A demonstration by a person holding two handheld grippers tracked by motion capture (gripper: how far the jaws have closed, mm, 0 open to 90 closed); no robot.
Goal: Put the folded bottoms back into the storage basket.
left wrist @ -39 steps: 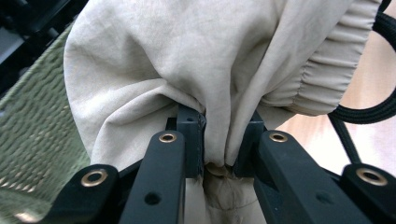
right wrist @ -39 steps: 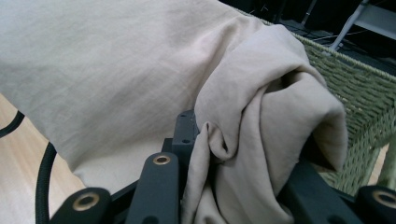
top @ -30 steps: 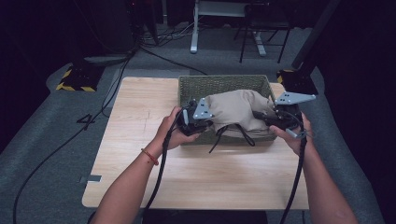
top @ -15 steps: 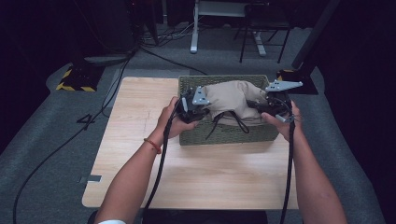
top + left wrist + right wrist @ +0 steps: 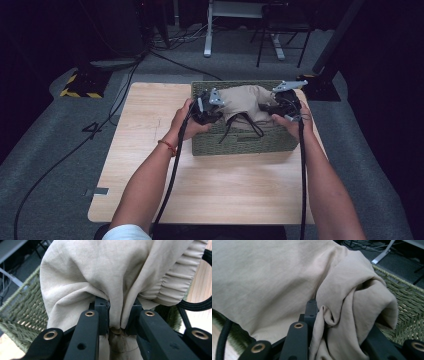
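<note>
Soft, light beige cotton garment [image 5: 243,101] bunched over green woven basket [image 5: 240,142]; pinched between jaws of left gripper [image 5: 206,111] and right gripper [image 5: 280,107]; best gripped at gathered folds.

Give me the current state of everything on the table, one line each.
Beige garment: bunched, held over the basket by both grippers.
Black drawstring: hanging loose over the basket's front wall.
Woven basket: upright on the table.
Left gripper: shut on fabric.
Right gripper: shut on fabric.
</note>
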